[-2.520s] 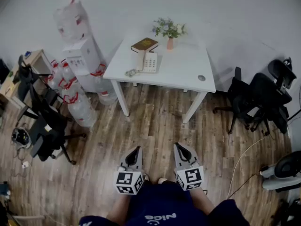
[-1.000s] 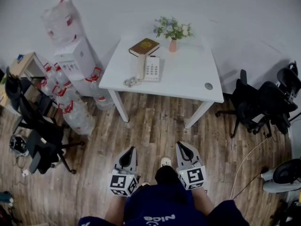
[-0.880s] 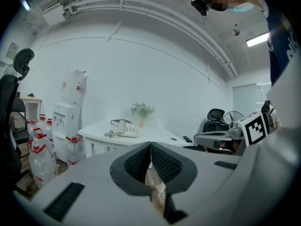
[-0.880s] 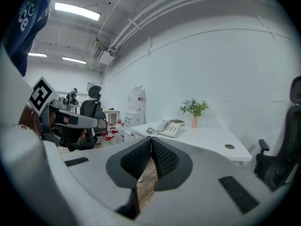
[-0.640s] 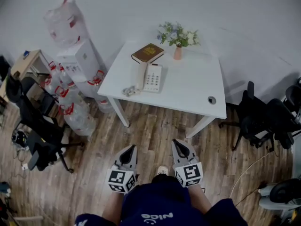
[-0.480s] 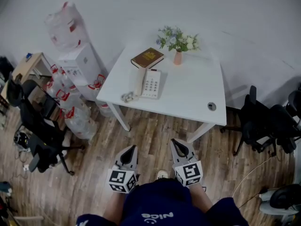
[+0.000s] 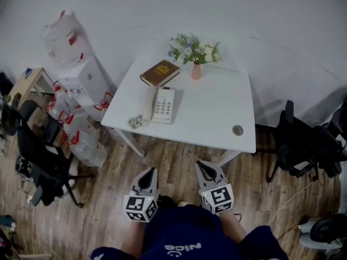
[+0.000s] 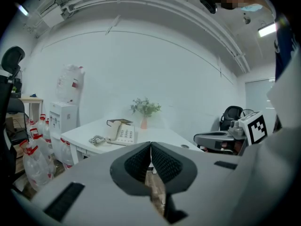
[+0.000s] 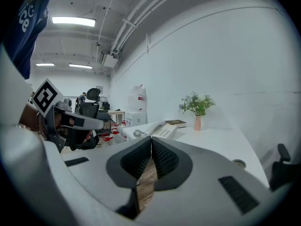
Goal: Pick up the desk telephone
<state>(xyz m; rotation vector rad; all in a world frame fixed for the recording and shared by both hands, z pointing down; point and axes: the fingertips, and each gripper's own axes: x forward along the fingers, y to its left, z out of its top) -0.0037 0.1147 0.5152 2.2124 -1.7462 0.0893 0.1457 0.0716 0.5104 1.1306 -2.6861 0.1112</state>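
Head view: we're holding both tongs low in front of our body, left gripper [image 7: 147,173] and right gripper [image 7: 203,167] side by side, tips aimed at the white table [image 7: 217,121]. They're over the wood floor, just short of its near edge. Our hands are mostly hidden under the marker cubes.

The desk telephone [image 7: 160,105] lies on the table's left part, cord bunched by the left-front edge and a brown book [image 7: 160,72] just behind it. Office chairs [image 7: 303,145] crowd the right side and water bottles [image 7: 81,140] the left. The front side is open.

Left gripper view: jaws clenched tight with nothing between them. The phone sits beyond the tips, a bit left.

Right gripper view: same deal, jaws pressed together and empty. The phone shows just above the tips, well apart from them.
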